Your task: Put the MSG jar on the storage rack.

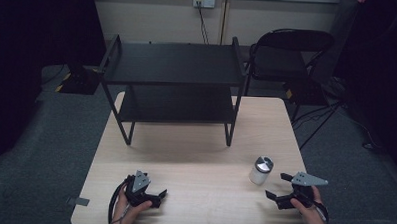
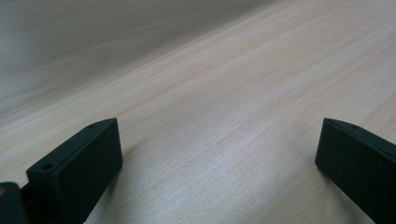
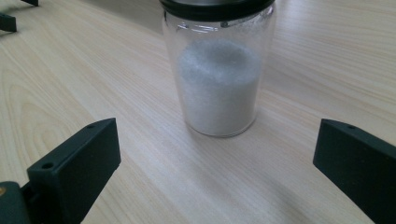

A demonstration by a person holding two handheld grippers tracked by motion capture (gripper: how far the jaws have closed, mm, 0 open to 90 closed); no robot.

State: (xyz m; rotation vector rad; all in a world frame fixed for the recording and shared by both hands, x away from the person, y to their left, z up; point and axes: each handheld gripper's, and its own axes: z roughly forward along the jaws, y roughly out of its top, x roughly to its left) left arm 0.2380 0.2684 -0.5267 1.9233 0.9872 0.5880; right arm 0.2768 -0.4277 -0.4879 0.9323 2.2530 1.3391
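A clear glass jar [image 1: 260, 170] with a dark lid and white powder inside stands upright on the wooden table [image 1: 195, 157], front right. My right gripper [image 1: 280, 187] is open just to its right and a little nearer the person. In the right gripper view the jar [image 3: 218, 74] stands ahead of the wide-apart jaws, not between them. My left gripper [image 1: 156, 188] is open at the front left of the table, held in a hand. In the left gripper view its jaws frame bare wood [image 2: 219, 121] with nothing between them.
A black two-tier metal shelf [image 1: 174, 66] stands at the back of the table, both tiers bare. A black folding chair [image 1: 288, 52] sits behind the table at the right. Dark curtains flank the room; a cable hangs from a wall socket [image 1: 204, 1].
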